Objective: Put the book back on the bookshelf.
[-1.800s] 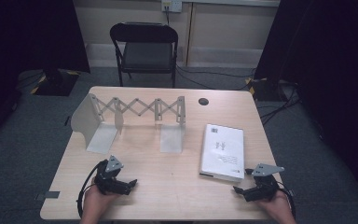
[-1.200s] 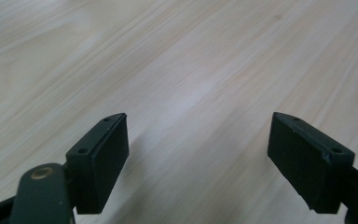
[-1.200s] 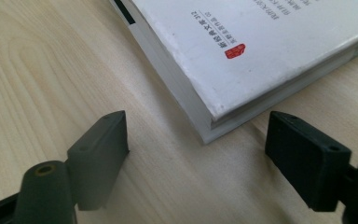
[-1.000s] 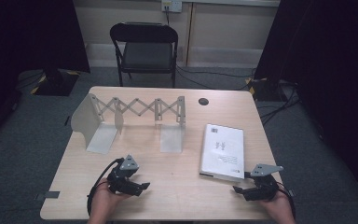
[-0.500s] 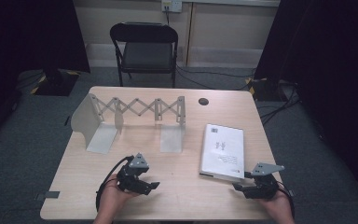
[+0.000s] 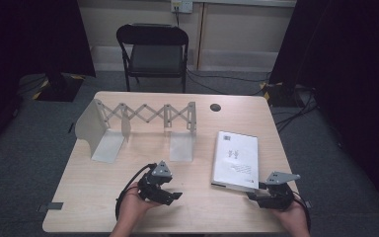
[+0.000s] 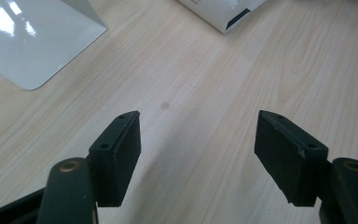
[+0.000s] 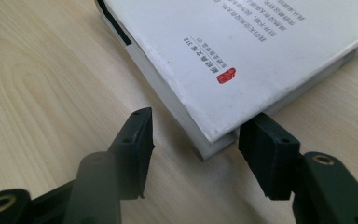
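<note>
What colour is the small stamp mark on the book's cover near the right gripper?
Red, on the white cover of the book; it shows best in the right gripper view.

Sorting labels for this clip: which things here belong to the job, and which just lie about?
In the job:
- white paperback book
- right gripper, jaws closing around its near corner
- left gripper, nearing

Lying about:
- white metal expanding book rack
- black folding chair

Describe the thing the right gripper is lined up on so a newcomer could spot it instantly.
Start at the light wooden table and go to its right half, away from the grey expanding rack on the left. There a white book lies flat, its near corner between the right gripper's jaws. It is the one printed thing there, with black text and a small red seal on its cover.
</note>
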{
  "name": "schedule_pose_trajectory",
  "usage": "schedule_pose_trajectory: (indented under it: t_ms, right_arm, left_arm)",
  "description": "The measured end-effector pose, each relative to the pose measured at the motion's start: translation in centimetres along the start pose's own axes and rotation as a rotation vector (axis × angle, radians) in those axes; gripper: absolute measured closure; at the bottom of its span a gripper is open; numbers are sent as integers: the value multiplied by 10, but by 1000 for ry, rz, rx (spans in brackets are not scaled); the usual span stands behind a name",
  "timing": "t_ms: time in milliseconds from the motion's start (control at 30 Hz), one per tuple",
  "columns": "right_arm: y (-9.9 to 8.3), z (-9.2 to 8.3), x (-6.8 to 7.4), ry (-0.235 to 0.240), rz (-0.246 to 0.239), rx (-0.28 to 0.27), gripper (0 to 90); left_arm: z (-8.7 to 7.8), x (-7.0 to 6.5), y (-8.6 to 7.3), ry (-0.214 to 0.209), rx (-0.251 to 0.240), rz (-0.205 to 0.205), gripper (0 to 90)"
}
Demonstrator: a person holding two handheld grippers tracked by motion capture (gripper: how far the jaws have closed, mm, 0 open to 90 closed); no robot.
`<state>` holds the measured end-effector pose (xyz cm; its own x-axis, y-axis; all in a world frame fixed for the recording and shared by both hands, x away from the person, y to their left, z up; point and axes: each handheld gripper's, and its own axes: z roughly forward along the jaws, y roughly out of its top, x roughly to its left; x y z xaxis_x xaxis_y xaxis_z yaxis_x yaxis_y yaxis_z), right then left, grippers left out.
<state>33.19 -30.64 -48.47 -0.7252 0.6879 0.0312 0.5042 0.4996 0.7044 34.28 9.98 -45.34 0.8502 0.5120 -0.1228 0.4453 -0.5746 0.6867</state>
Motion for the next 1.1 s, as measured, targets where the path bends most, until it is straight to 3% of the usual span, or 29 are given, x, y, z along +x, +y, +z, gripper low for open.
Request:
schedule_pose_trajectory:
  t_ms: [300,700,900,1100]
  right_arm:
    - [1,-1,-1,-42,7,7,591]
    - [3,5,-3,-62,6,10,560]
    - [3,5,-4,-55,11,13,562]
    - [3,6,-4,-57,0,16,550]
  left_arm:
    - [15,-10,15,-25,11,42,341]
    - [40,-18,33,-61,4,67,341]
    - [52,-18,39,-46,3,74,344]
    - [66,-20,49,-58,9,80,351]
